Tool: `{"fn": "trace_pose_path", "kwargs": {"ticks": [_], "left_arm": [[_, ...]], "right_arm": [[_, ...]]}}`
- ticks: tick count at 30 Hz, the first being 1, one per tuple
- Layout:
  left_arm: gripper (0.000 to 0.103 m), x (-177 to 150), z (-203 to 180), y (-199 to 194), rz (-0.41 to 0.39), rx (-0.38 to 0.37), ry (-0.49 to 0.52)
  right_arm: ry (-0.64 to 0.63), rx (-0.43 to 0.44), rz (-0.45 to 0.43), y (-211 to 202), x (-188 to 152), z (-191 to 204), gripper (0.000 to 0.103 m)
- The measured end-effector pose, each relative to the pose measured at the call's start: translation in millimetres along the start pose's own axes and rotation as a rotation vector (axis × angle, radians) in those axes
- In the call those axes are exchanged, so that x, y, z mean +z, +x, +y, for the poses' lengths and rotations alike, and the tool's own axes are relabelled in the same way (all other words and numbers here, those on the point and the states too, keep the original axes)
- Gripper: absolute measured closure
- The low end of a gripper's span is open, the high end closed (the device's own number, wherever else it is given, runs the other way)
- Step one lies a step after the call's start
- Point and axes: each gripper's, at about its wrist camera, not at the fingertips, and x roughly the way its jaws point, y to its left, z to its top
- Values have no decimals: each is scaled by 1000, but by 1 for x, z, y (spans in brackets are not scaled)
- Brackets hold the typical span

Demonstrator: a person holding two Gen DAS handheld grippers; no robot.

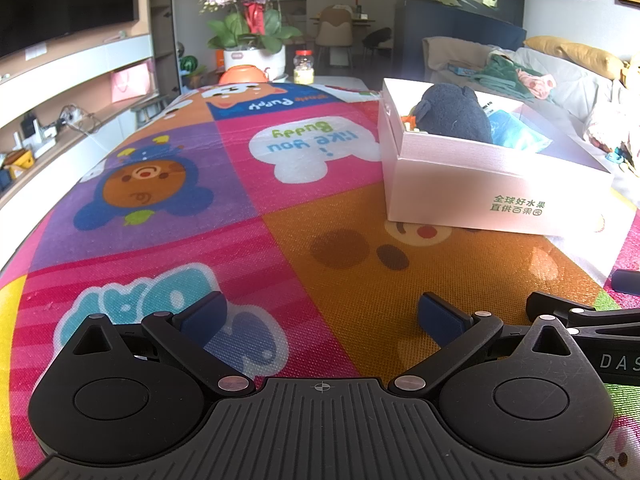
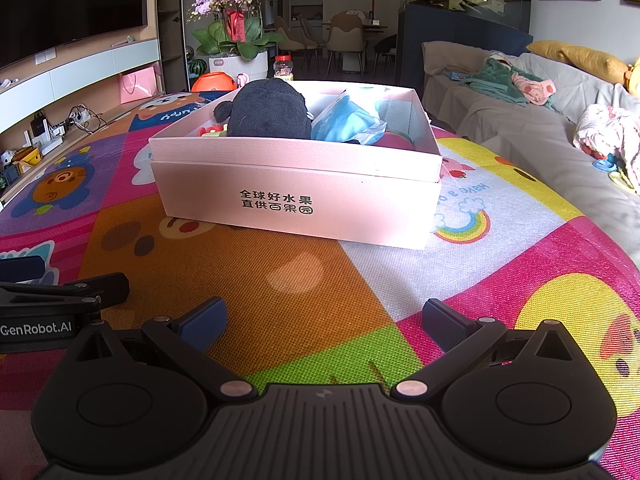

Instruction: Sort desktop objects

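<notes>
A pale pink box (image 2: 296, 200) stands on the colourful cartoon mat (image 2: 280, 300), straight ahead in the right wrist view and at the right in the left wrist view (image 1: 480, 184). It holds a dark navy plush toy (image 2: 268, 110), a blue plastic packet (image 2: 344, 122) and small coloured items. My right gripper (image 2: 322, 322) is open and empty, low over the mat in front of the box. My left gripper (image 1: 322, 318) is open and empty, left of the box.
A potted orchid (image 1: 252, 24), an orange bowl (image 1: 244, 74) and a jar (image 1: 304, 66) stand beyond the mat's far end. A sofa with clothes (image 2: 520, 100) runs along the right. A TV shelf (image 1: 60, 92) is at the left.
</notes>
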Motion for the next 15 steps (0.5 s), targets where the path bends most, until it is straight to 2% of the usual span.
{"fn": "trace_pose_path", "kwargs": {"ticks": [15], "left_arm": [[0,0,0,0,0,0,0]], "right_arm": [[0,0,0,1,0,0,0]]}}
